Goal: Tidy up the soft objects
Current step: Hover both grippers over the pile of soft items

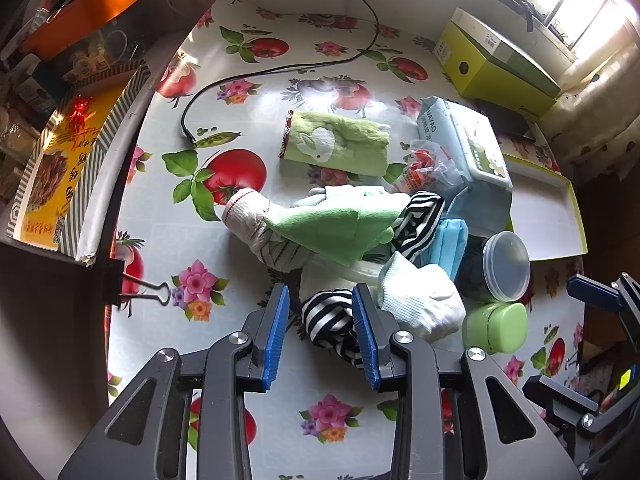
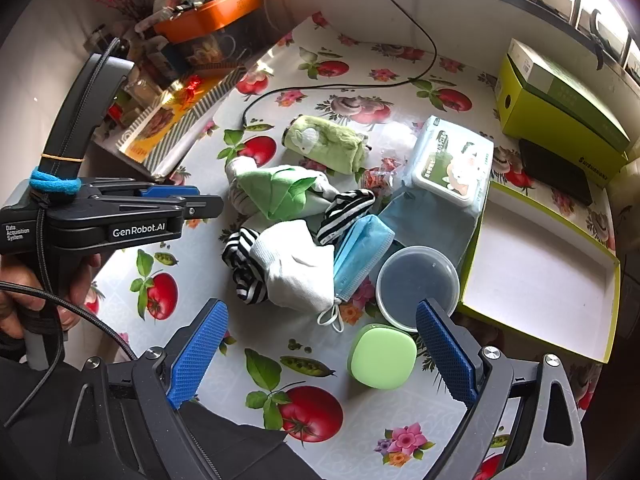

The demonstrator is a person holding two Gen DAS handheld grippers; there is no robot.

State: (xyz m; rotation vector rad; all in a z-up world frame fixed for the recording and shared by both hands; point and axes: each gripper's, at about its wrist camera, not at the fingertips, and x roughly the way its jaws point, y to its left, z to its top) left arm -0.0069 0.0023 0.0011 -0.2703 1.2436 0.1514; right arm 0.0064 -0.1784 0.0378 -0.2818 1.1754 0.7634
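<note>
The left gripper (image 1: 322,332) points steeply down at the table (image 1: 240,92), its jaws partly open around one end of a black-and-white striped sock (image 1: 332,322); the far pad touches the fabric, the near one stands clear. The sock's long axis runs from the jaws toward the middle of the pile. The right gripper (image 2: 322,354) hangs with its jaws wide and empty over a small green case (image 2: 382,356).

The pile lies mid-table: a white sock (image 2: 298,266), a second striped sock (image 2: 348,210), a blue face mask (image 2: 360,254) and a green cloth (image 2: 280,192) over a white glove. A folded green towel (image 1: 336,142) lies apart toward the far edge, its long axis parallel to that edge.

The open box (image 2: 536,276) at the right edge is empty (white inside). A lidded clear tub (image 2: 416,286) stands beside it, contents unclear. The near edge and left side are bare.
</note>
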